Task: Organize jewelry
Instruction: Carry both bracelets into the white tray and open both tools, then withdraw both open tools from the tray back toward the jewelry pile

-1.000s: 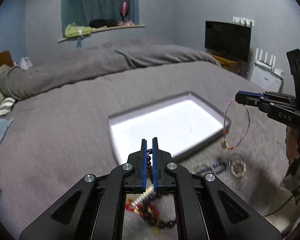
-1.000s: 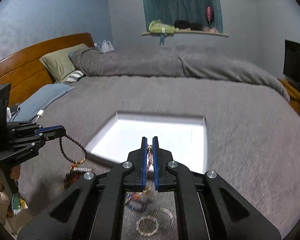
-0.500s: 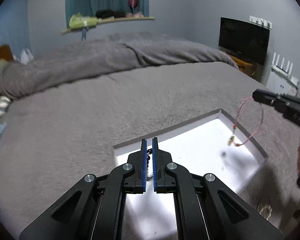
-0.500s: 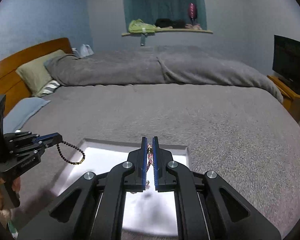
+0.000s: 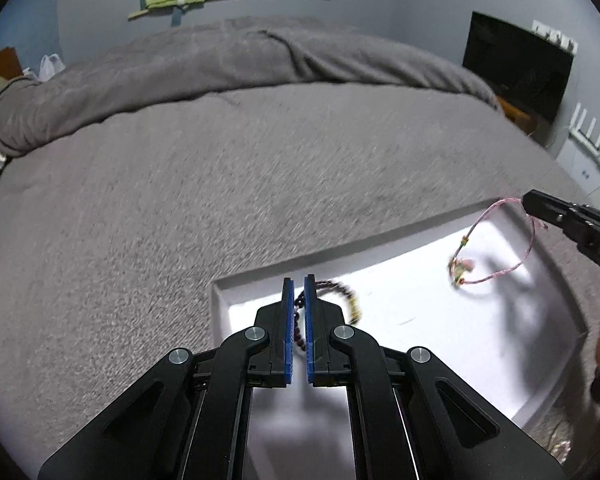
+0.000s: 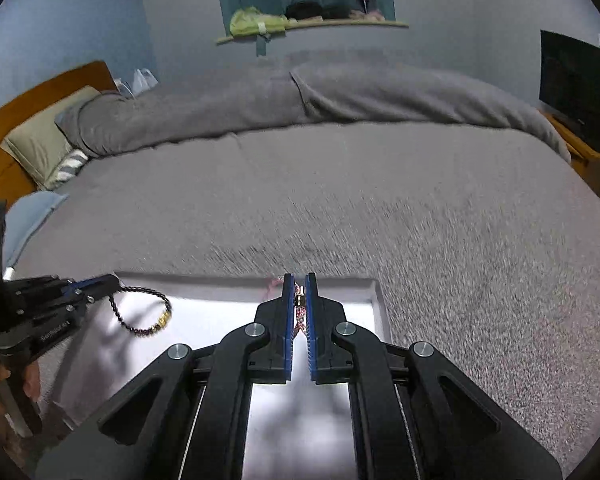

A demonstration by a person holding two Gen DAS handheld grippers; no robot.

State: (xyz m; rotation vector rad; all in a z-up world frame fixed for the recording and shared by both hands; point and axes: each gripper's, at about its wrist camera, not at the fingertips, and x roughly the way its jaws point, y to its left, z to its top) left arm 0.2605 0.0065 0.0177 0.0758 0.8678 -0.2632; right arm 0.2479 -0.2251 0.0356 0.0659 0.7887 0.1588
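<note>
A white tray (image 5: 420, 256) lies on the grey bed cover. My left gripper (image 5: 299, 284) is shut on a dark beaded bracelet (image 5: 342, 292) and holds it over the tray's near left corner; the bracelet also shows in the right wrist view (image 6: 140, 316). My right gripper (image 6: 299, 280) is shut on a pink cord bracelet (image 6: 299, 312) above the tray (image 6: 376, 296). In the left wrist view that pink bracelet (image 5: 496, 274) hangs from the right gripper (image 5: 534, 202), its small charms low over the tray floor.
The grey bed cover (image 5: 220, 184) spreads around the tray, with a rolled duvet (image 6: 340, 92) at the far side. Pillows (image 6: 40, 148) and a wooden headboard lie left. A TV (image 5: 516, 64) stands right. A few jewelry pieces (image 5: 560, 446) lie beside the tray's near edge.
Both grippers have moved forward from the jewelry pile to above the tray, carrying their bracelets. The pink bracelet has sunk closer to the tray floor.
</note>
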